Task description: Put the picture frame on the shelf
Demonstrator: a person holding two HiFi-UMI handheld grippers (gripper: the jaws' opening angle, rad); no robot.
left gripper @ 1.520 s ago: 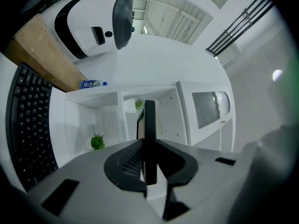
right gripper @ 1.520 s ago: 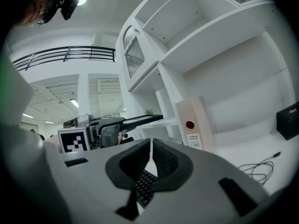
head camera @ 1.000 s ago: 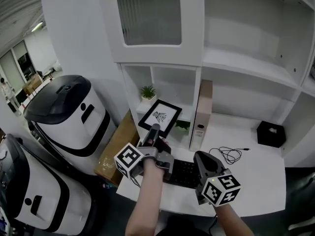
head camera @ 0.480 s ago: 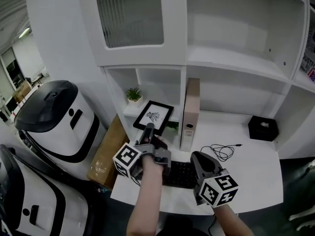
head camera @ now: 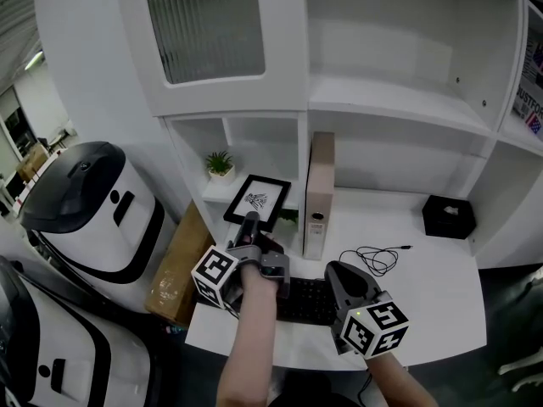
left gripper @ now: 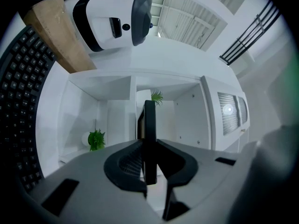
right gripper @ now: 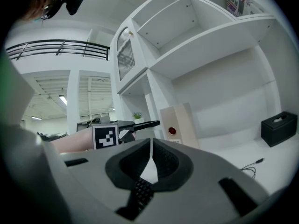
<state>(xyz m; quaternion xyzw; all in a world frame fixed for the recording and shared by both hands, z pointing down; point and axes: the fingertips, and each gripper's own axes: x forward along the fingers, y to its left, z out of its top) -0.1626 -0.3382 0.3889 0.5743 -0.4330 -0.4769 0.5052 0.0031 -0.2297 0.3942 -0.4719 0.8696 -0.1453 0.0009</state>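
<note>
A black picture frame (head camera: 257, 201) with a white mat is held up in front of the low cubbies of the white shelf unit (head camera: 222, 192). My left gripper (head camera: 249, 229) is shut on its lower edge. In the left gripper view the frame (left gripper: 149, 134) stands edge-on between the pads of that gripper (left gripper: 149, 164), pointing into a cubby with a small green plant (left gripper: 96, 139). My right gripper (head camera: 344, 280) hangs over the desk near the keyboard, shut (right gripper: 151, 154) with nothing in it. From the right gripper view the frame (right gripper: 140, 123) shows flat, to the left.
A beige binder (head camera: 318, 193) stands upright right of the frame. A potted plant (head camera: 219, 162) sits on the cubby shelf. A black keyboard (head camera: 307, 299), a cable (head camera: 373, 259) and a black box (head camera: 447, 216) lie on the desk. White machines (head camera: 85, 210) and a cardboard box (head camera: 174, 265) stand at left.
The head view has pulled back and the scene has slid left. The left gripper still holds the frame before the cubbies, little moved. The right gripper has stayed put.
</note>
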